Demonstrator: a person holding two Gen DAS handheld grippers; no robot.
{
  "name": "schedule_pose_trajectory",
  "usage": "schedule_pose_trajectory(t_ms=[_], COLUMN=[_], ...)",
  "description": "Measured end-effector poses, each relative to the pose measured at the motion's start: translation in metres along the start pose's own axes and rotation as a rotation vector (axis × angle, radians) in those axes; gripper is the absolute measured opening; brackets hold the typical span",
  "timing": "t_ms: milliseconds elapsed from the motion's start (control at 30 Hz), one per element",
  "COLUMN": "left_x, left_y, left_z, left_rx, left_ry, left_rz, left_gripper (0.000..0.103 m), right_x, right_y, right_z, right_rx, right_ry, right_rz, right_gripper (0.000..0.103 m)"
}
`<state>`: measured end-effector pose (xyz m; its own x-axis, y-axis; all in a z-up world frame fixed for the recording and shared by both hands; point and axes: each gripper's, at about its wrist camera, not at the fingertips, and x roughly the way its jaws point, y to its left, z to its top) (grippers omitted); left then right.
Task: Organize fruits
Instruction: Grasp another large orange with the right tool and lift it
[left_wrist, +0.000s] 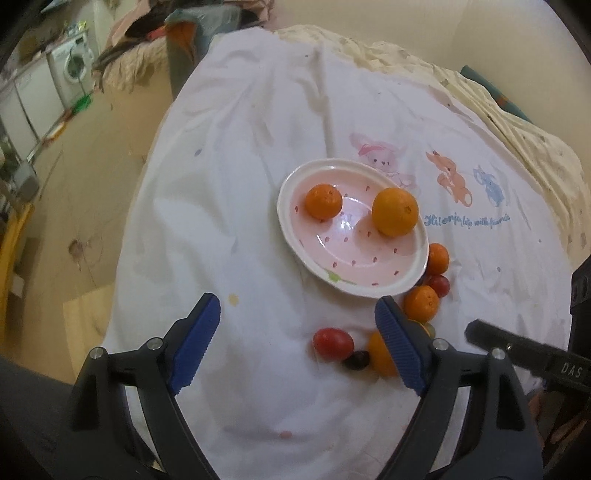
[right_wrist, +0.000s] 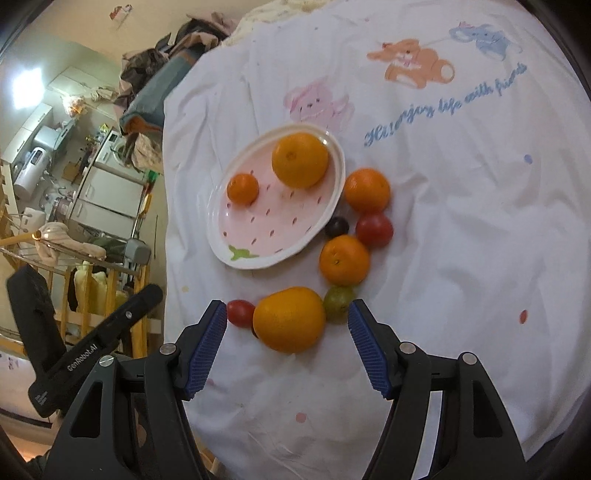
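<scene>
So the right gripper (right_wrist: 287, 341) is angled down over the white sheet (right_wrist: 461, 240) with its jaws spread wide and nothing pinched, lined up around the big orange (right_wrist: 289, 319) closest to it. My guess is that one's the next pick, since it sits dead centre between the blue pads and isn't touched yet. Packed right against it are a red tomato (right_wrist: 240, 312) at its 9 o'clock and a green tomato (right_wrist: 338, 302) at about 2 o'clock, which could easily get nudged when the jaws close. The left gripper (left_wrist: 297, 341) is released too, holding nothing, hovering over bare sheet at the plate's 6 o'clock, probably just parked out of the way. The pink oval plate (right_wrist: 258, 260) has two fruits in it so far: a small orange (right_wrist: 242, 189) at the 10 o'clock side and a large orange (right_wrist: 300, 159) up at 1 o'clock. Everything else is loose on the sheet, strung along the plate's rim from 3 to 5 o'clock: two more oranges, another red tomato and a dark grape (right_wrist: 337, 226) touching the rim.
</scene>
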<state>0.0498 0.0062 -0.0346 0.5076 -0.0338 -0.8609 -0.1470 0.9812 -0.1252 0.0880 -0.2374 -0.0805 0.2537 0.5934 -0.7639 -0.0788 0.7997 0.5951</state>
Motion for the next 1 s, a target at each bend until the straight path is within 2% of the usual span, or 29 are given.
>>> schedule_pose_trajectory(t_ms=[167, 267, 333, 567, 700, 833, 1000], left_x=[0.005, 0.004, 0.005, 0.006, 0.007, 0.007, 0.005], left_y=[-0.003, -0.001, 0.002, 0.004, 0.006, 0.007, 0.013], left_z=[0.003, 0.005, 0.006, 0.007, 0.008, 0.009, 0.01], left_rx=[-0.016, -0.024, -0.042, -0.056, -0.065, -0.073, -0.089], left_ry=[0.013, 0.0, 0.006, 0.011, 0.009, 0.008, 0.002], left_rz=[-0.008, 0.035, 0.028, 0.021, 0.03, 0.028, 0.026], left_gripper=[0.084, 0.084, 0.084, 0.084, 0.084, 0.084, 0.084], right_x=[0.012, 0.026, 0.037, 0.056, 0.071, 0.068, 0.05], right_y=[-0.002, -0.017, -0.024, -0.022, -0.031, -0.029, -0.018], right_z=[-0.005, -0.014, -0.021, -0.018, -0.021, -0.023, -0.033], right_rx=[0.034, 0.171, 0.248, 0.294, 0.373, 0.355, 0.266], right_ry=[0.043, 0.126, 0.152, 0.133, 0.171, 0.158, 0.182], right_rz=[0.009, 0.075, 0.105, 0.088, 0.084, 0.079, 0.057], right_gripper=[0.071, 0.071, 0.071, 0.071, 0.067, 0.06, 0.059])
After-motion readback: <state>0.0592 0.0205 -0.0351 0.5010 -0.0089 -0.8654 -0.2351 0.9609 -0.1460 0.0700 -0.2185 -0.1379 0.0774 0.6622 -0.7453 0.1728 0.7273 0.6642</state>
